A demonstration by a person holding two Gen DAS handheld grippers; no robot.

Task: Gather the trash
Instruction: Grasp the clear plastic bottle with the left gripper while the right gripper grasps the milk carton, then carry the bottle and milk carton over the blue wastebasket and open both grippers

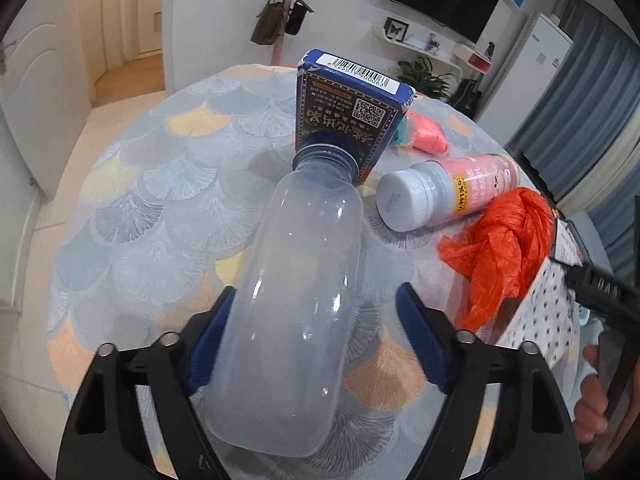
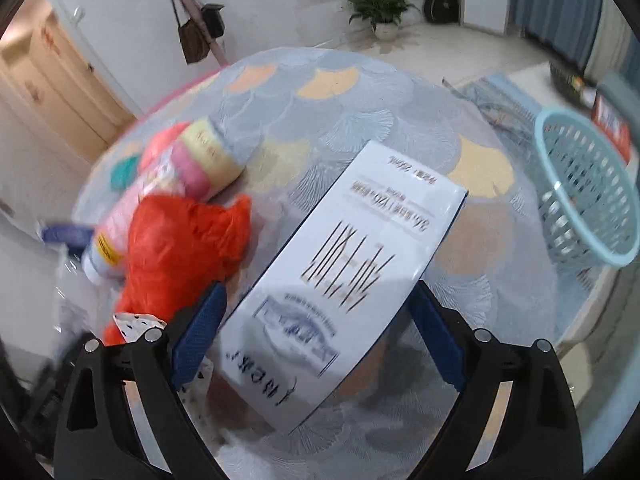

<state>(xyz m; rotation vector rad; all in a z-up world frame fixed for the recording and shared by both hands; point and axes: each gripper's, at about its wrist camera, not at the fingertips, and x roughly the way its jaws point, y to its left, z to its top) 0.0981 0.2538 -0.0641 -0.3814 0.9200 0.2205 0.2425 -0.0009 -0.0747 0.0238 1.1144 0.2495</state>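
Empty bottle (image 1: 292, 300) beside the blue box (image 1: 352, 116) — light, slick; grip mid-body. Left gripper (image 1: 316, 340) wide around it. Right gripper (image 2: 320, 336) seemingly clamps a stiff carton (image 2: 344, 280) — blurred.

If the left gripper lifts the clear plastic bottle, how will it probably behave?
The clear plastic bottle looks empty and uncapped, so it is probably light and may dent when squeezed. Its smooth round wall could slip between the left gripper fingers. Lying on its side, it may roll if pushed.
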